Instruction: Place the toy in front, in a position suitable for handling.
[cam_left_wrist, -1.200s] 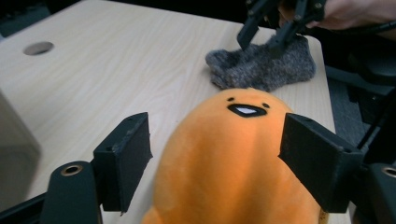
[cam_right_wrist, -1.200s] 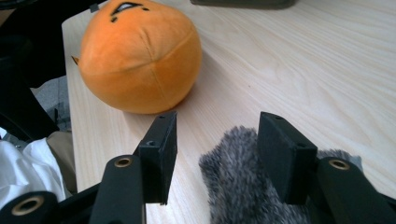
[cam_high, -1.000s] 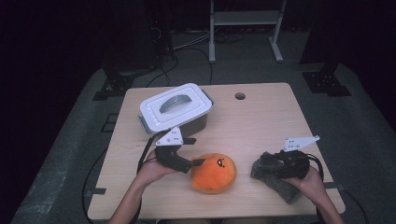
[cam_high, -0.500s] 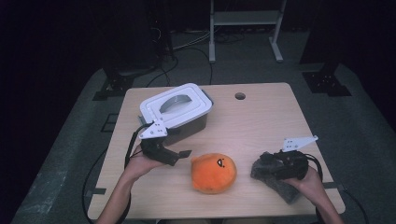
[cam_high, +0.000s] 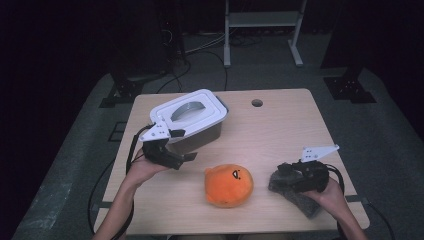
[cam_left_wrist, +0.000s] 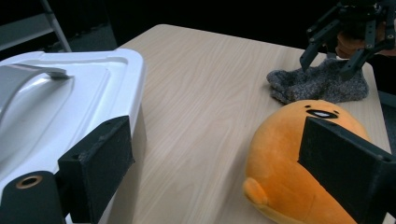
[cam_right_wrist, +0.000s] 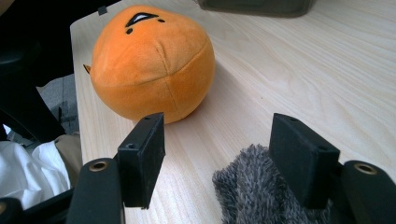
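Two soft things lie on the pale wood-grain counter (cam_high: 280, 130): a round orange plush (cam_high: 229, 185) at the front middle and a fuzzy grey sock (cam_high: 295, 192), partly hidden under the right tongs (cam_high: 281, 176). Those jaws, just opening, straddle it without pressing. The left tongs (cam_high: 187, 160), level beside the glossy white lidded box (cam_high: 192, 120), gape empty, just widened.

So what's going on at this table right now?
A person at a wooden table holds a claw in each hand. The left claw hangs open between the white lidded box and the orange plush toy, gripping nothing; its jaws have just been opening. The right claw sits over a grey fuzzy cloth, jaws apart and just opening, with the cloth between them. The toy lies free on the table.
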